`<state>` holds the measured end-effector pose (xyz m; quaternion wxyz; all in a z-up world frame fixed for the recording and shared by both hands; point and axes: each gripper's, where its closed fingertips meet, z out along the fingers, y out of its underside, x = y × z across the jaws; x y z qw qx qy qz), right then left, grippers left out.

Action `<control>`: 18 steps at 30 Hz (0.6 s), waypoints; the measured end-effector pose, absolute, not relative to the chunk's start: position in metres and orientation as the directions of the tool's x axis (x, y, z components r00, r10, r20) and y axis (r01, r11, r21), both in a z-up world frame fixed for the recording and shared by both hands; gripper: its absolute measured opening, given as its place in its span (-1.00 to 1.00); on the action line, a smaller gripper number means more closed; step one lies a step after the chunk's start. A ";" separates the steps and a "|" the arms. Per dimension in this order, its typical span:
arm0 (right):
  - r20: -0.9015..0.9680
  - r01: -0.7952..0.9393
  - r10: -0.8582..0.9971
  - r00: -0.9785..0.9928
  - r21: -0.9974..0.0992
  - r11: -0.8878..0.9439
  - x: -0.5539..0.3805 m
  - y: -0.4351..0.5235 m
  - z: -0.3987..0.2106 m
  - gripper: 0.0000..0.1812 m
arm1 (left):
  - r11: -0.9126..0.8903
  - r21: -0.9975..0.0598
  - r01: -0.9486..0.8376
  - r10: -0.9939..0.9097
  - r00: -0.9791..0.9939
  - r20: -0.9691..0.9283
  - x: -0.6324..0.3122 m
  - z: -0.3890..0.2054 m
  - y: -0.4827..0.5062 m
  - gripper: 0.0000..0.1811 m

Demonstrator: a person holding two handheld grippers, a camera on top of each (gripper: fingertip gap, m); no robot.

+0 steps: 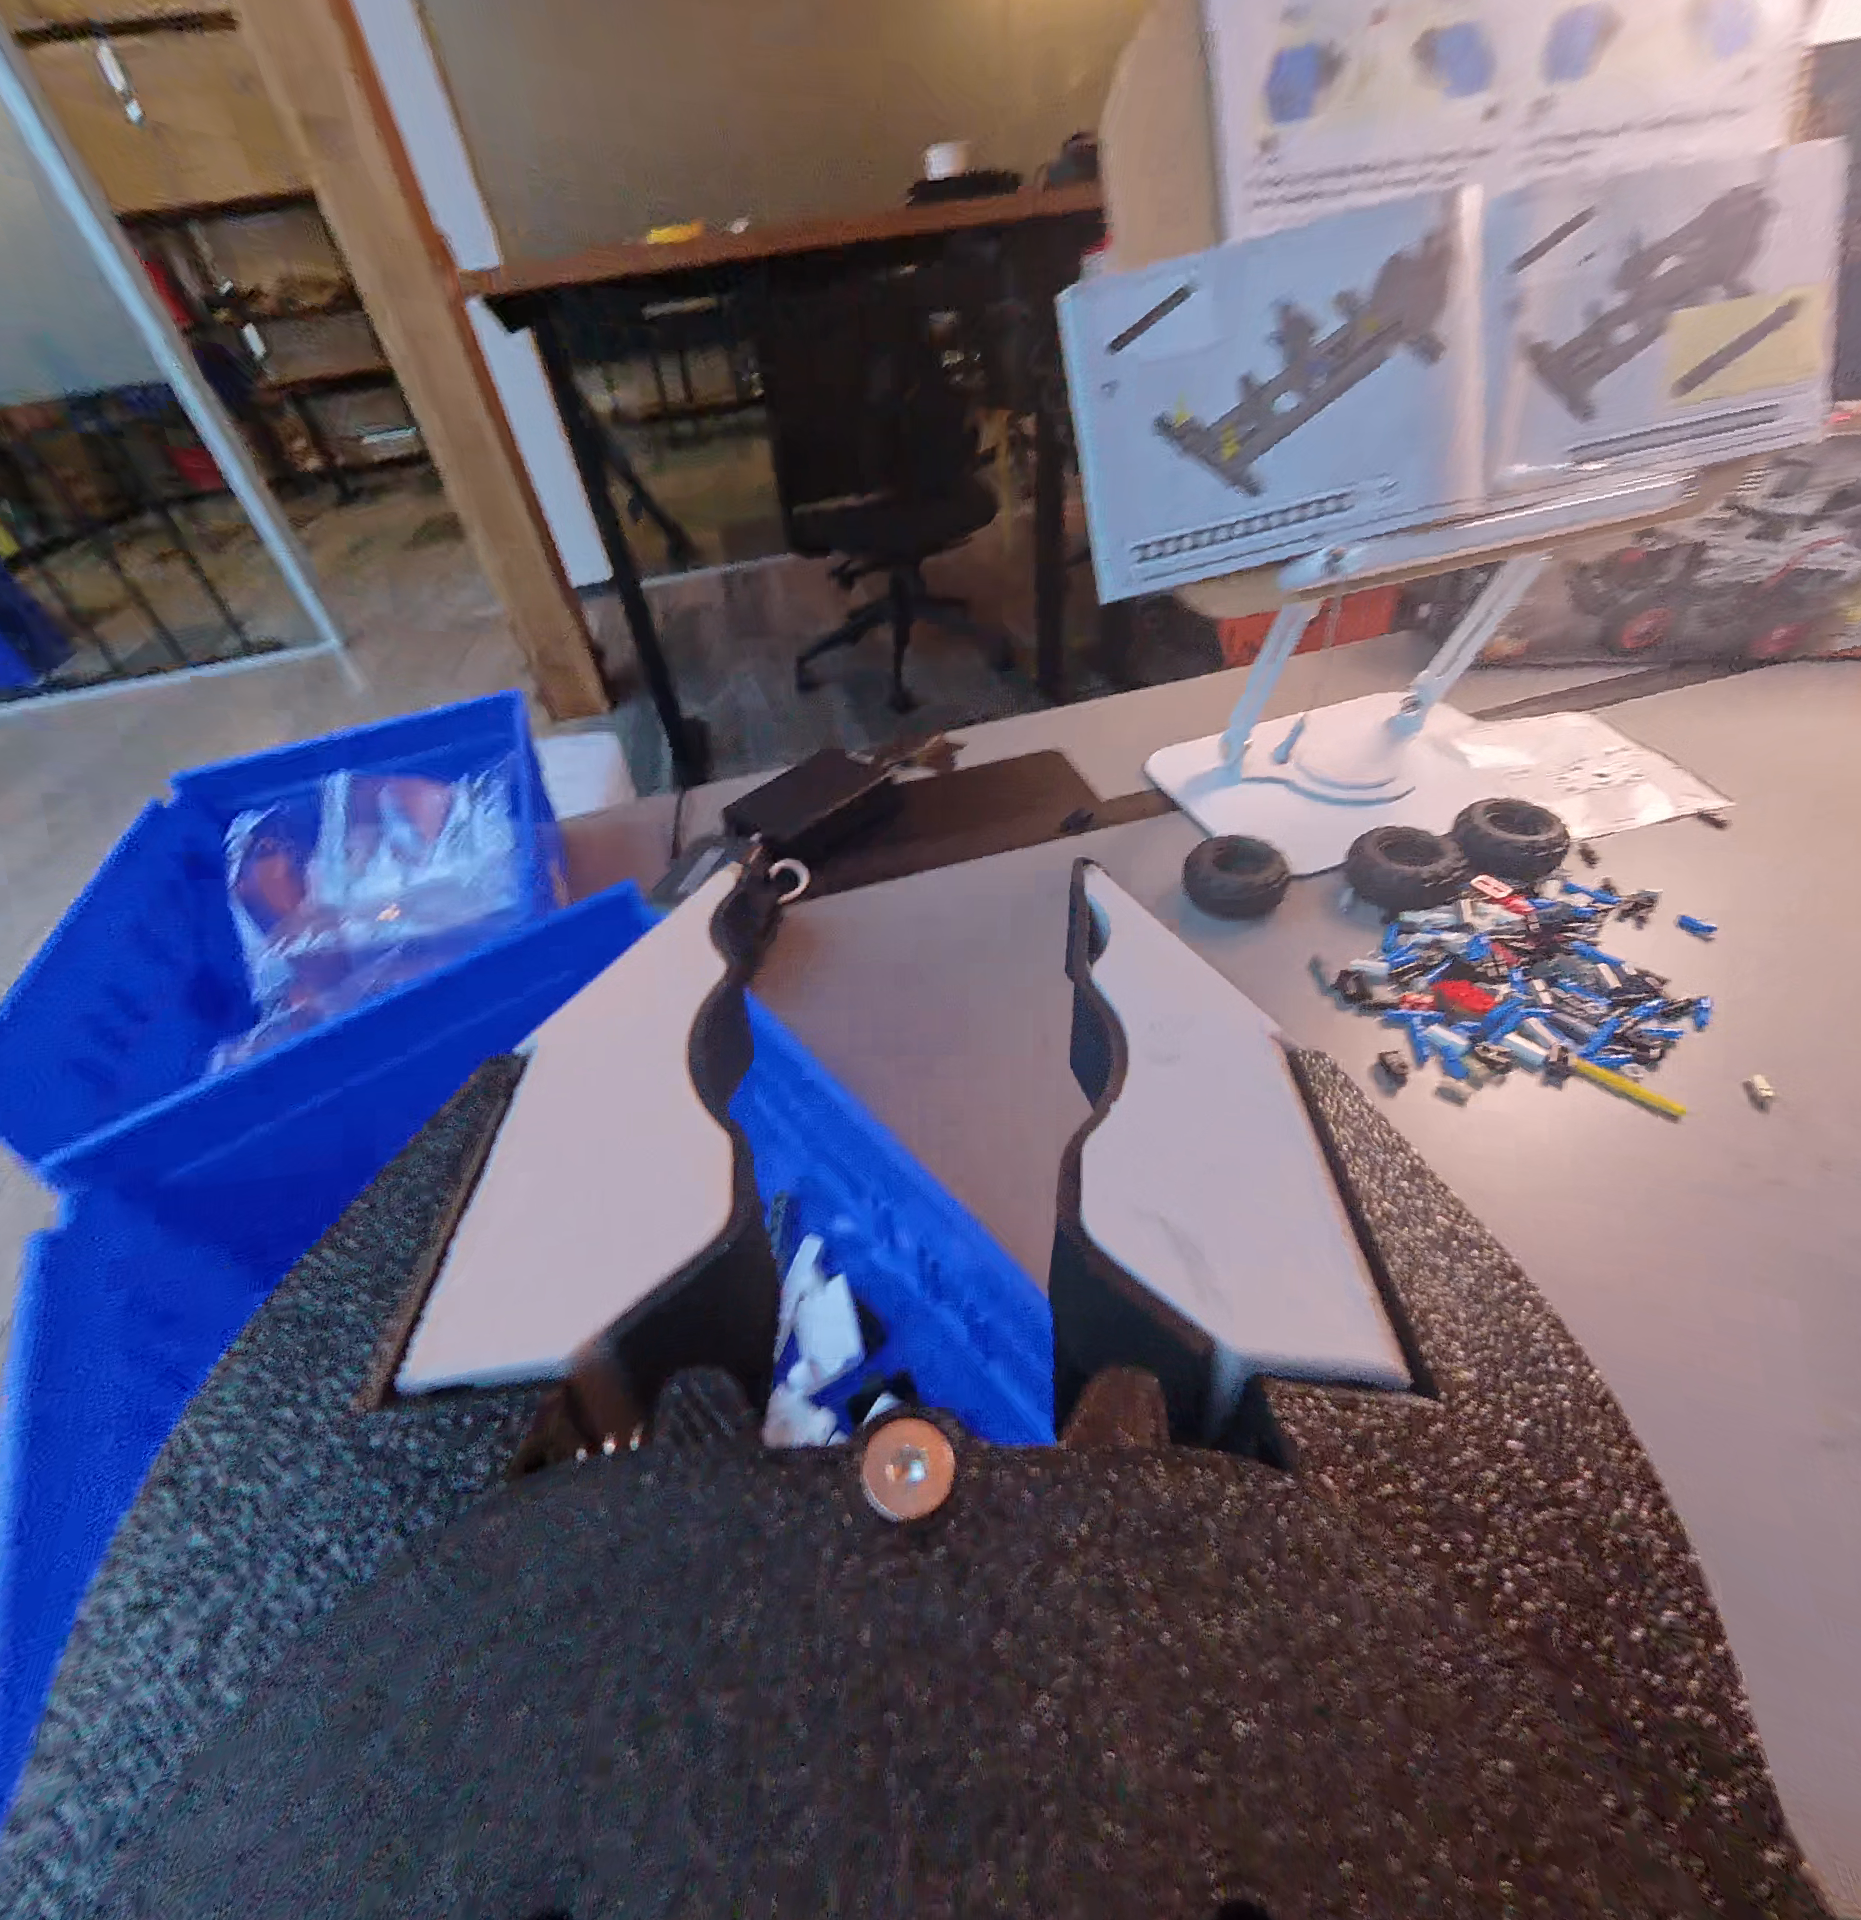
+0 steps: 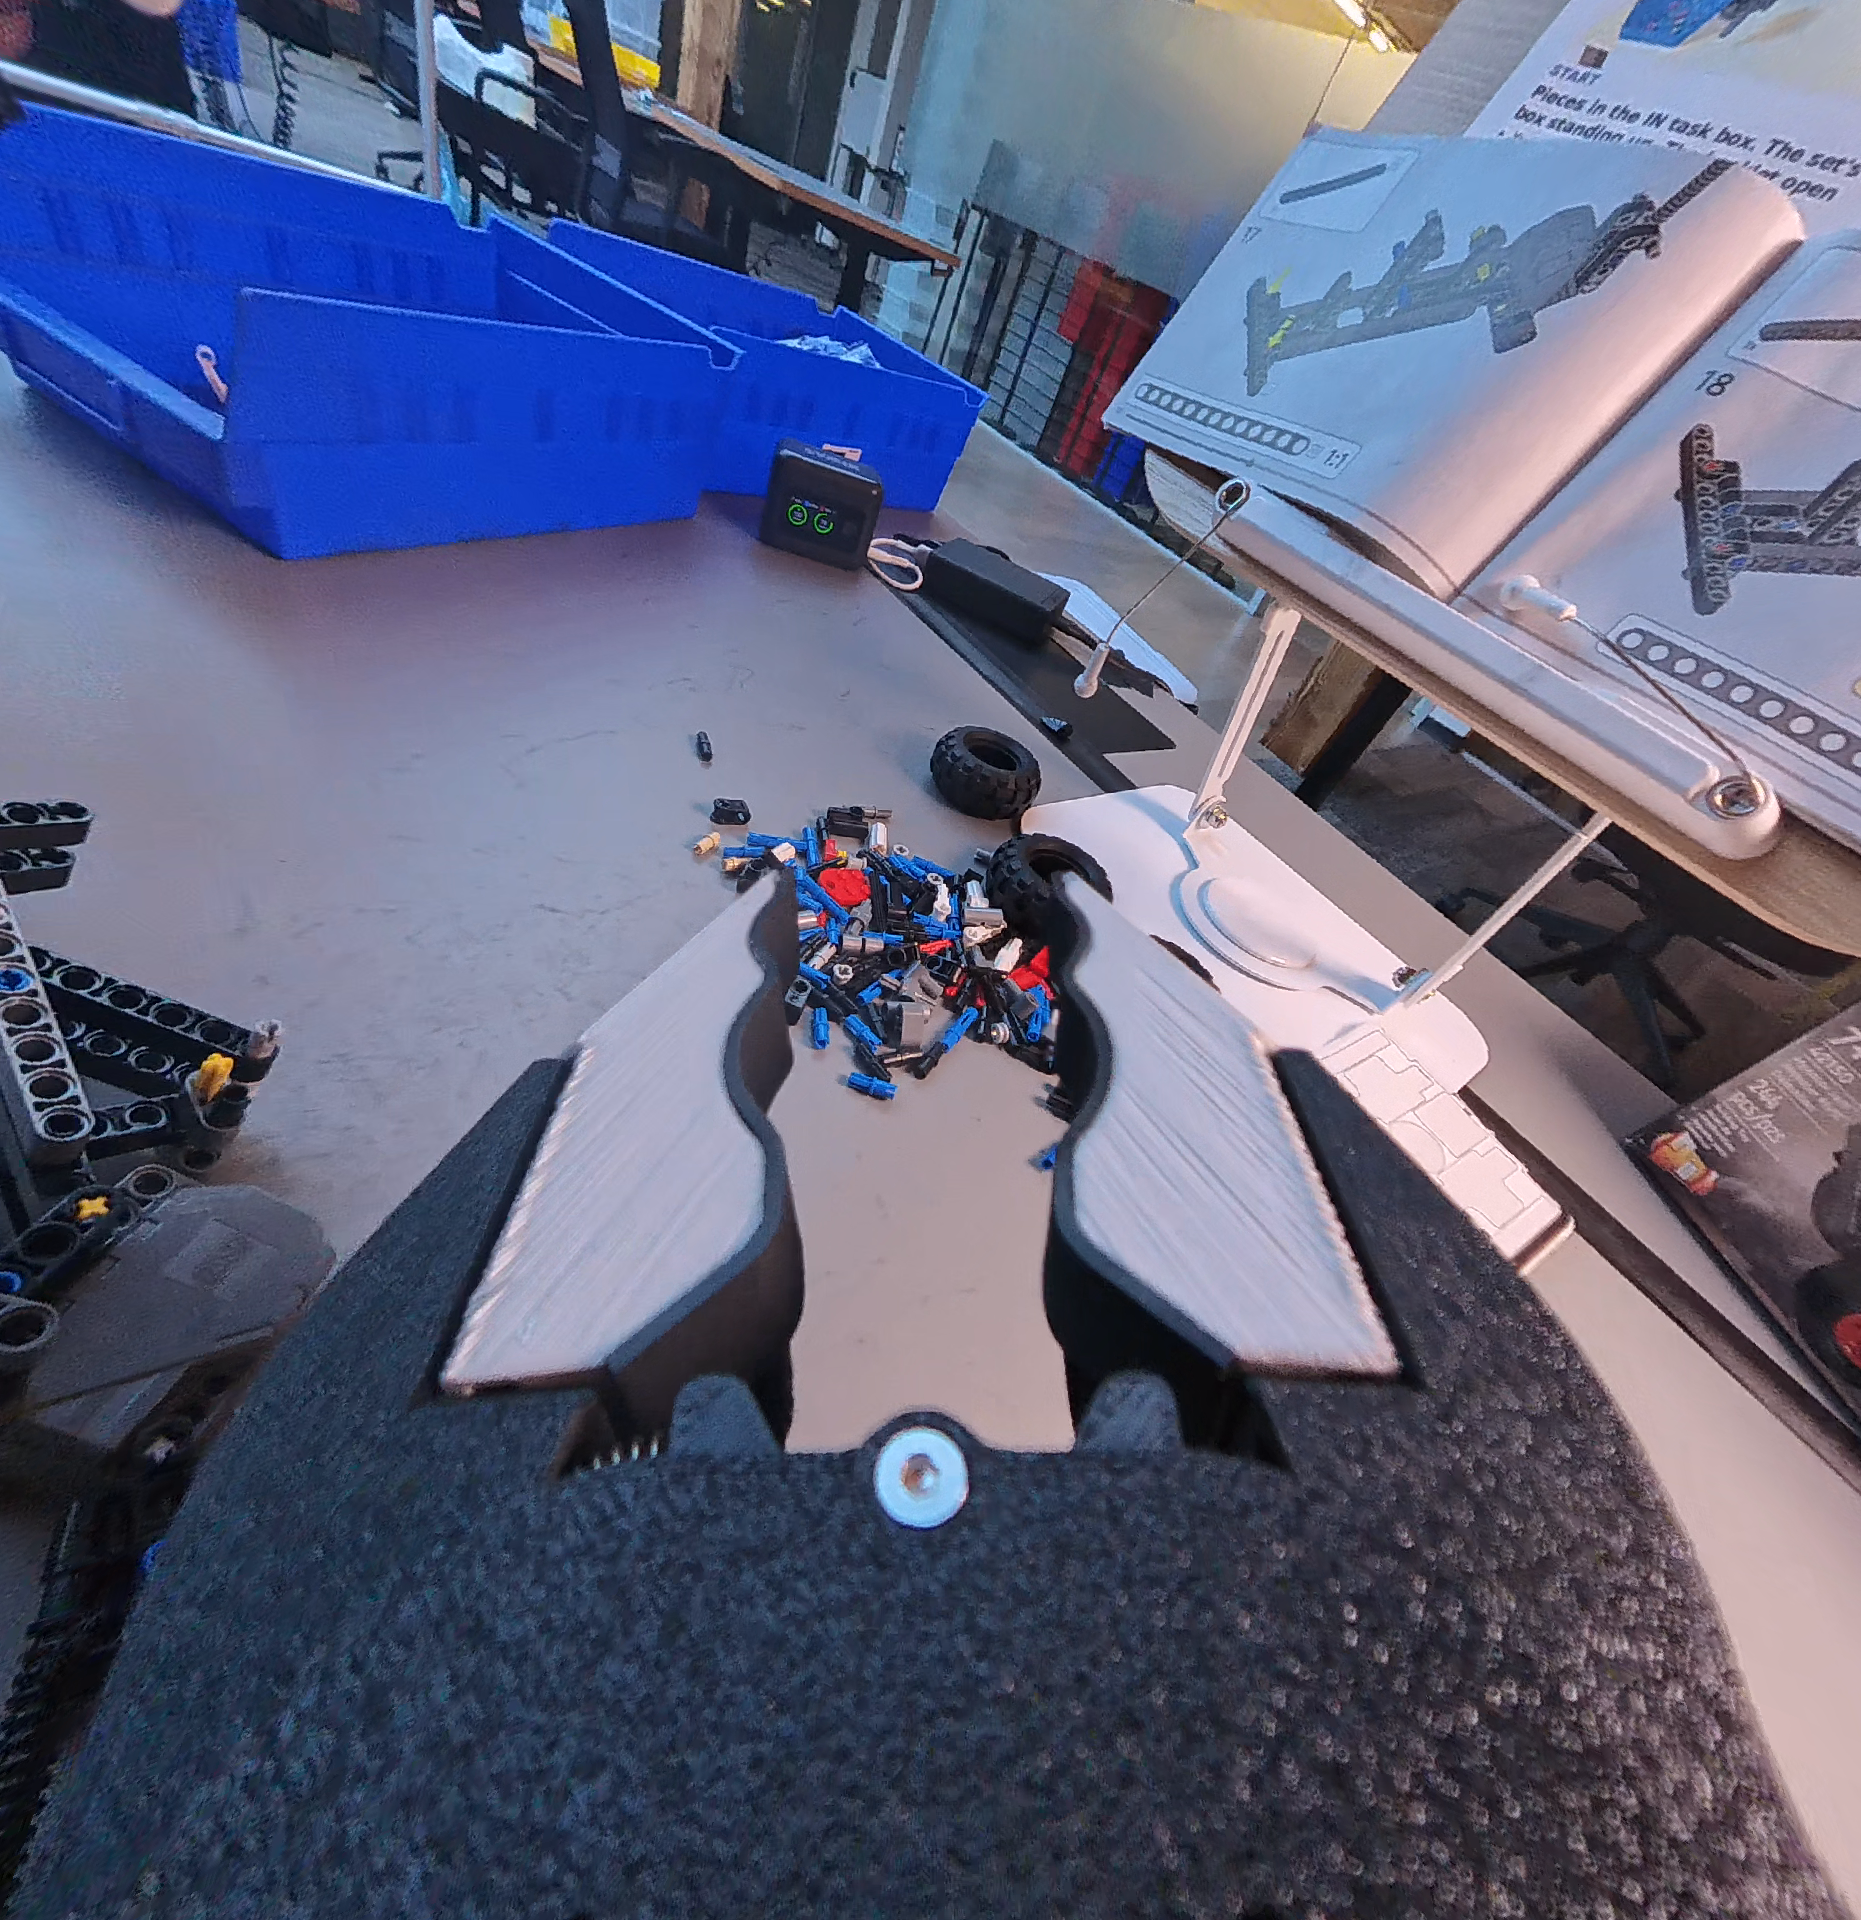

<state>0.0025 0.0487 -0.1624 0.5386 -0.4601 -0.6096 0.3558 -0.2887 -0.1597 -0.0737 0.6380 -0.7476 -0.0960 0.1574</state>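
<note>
My left gripper [image 1: 910, 894] is open and empty, held above the grey table's [image 1: 1528, 1299] left edge and over a blue bin [image 1: 905, 1226] with white pieces inside. My right gripper [image 2: 915, 904] is open and empty, just above the table [image 2: 386, 779], with its tips at a pile of small blue, black and red building pieces [image 2: 905, 966]. The pile also shows in the left wrist view [image 1: 1508, 987], off to the right. Black tyres [image 1: 1409, 868] lie beside it; one tyre [image 2: 983, 771] lies behind the pile and another [image 2: 1030, 878] at my right fingertip.
An open instruction booklet [image 1: 1445, 384] rests on a white stand [image 2: 1269, 925] at the table's right. A second blue bin [image 1: 282, 904] holds plastic bags. A partly built black frame [image 2: 64, 1039] lies at the left. A small black device [image 2: 820, 504], a power brick [image 2: 993, 592] and a box [image 2: 1799, 1195] lie around. Tip to tip, the grippers are about 40 centimetres apart.
</note>
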 end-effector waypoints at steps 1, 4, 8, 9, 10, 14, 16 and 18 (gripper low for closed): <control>0.328 0.179 0.944 0.010 -0.930 0.321 0.003 0.050 -0.163 -0.48 | -0.145 -0.986 -0.085 0.298 0.946 -0.126 -0.275 -0.068 -0.146 -0.33; 0.317 0.174 0.948 0.032 -0.936 0.307 0.003 0.054 -0.162 -0.47 | -0.077 -0.991 -0.109 0.142 0.983 -0.119 -0.234 -0.062 -0.103 -0.14; 0.296 0.177 0.954 0.049 -0.943 0.283 0.002 0.059 -0.166 -0.46 | -0.010 -0.999 -0.049 0.006 0.999 -0.049 -0.196 -0.078 -0.058 -0.18; 0.290 0.179 0.956 0.054 -0.944 0.277 0.002 0.061 -0.167 -0.46 | -0.007 -0.999 -0.037 -0.019 0.999 -0.037 -0.188 -0.087 -0.050 -0.22; 0.283 0.182 0.957 0.057 -0.946 0.269 0.001 0.063 -0.169 -0.46 | -0.014 -0.999 -0.038 -0.033 0.999 -0.037 -0.181 -0.096 -0.044 -0.26; 0.230 0.186 0.971 0.062 -0.959 0.215 -0.002 0.067 -0.176 -0.45 | -0.056 -0.990 -0.127 -0.042 0.991 -0.124 -0.162 -0.113 -0.025 -0.28; 0.201 0.180 0.977 0.067 -0.966 0.186 -0.004 0.069 -0.179 -0.45 | -0.053 -0.988 -0.142 -0.049 0.989 -0.139 -0.158 -0.108 -0.011 -0.28; 0.188 0.179 0.980 0.072 -0.969 0.173 -0.005 0.070 -0.180 -0.45 | -0.033 -0.975 -0.218 -0.004 0.976 -0.218 -0.163 -0.097 0.005 -0.28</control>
